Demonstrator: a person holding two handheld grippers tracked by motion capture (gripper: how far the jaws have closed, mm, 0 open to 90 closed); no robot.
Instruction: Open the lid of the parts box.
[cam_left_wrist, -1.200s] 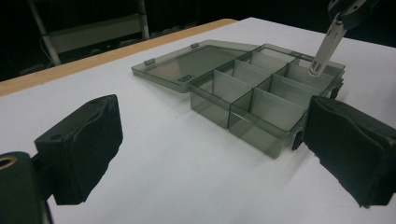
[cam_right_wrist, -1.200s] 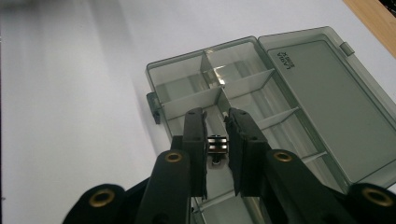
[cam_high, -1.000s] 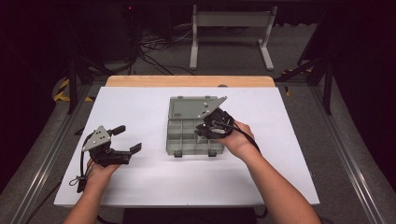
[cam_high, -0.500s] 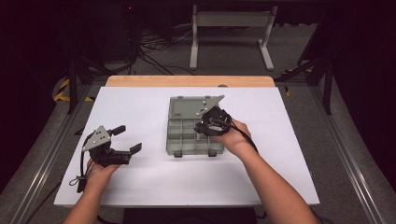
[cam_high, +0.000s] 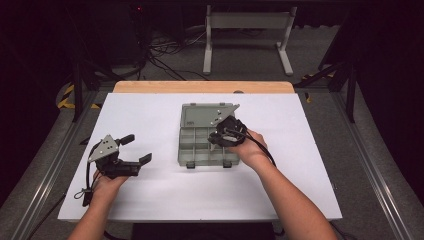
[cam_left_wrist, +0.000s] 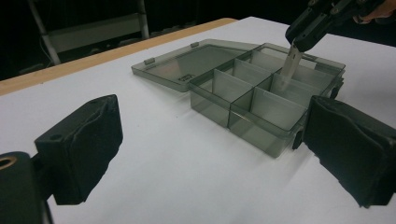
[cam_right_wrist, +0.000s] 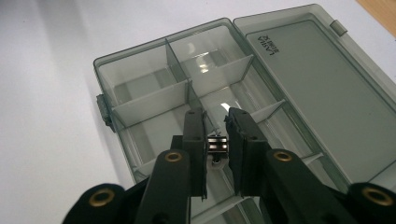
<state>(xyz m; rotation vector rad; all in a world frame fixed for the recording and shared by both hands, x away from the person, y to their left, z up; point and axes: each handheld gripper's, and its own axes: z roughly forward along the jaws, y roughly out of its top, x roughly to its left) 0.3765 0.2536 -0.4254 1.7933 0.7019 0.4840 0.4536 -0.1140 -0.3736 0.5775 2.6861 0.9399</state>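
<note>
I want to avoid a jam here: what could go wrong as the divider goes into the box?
The right gripper holds a thin clear divider edge-down in the organizer box; held slightly off line, it may miss its slots and wedge or flex. The left gripper rests open on the table, away from the box, so a downward push might slide or tip the unsteadied box, whose open lid lies flat behind.

Even overhead light brightens the white table (cam_high: 165, 200) against a dark, dim room, glare glints on the clear organizer box (cam_right_wrist: 205, 65), soft shadows fall beneath it, and the near jaws look slightly blurred.
</note>
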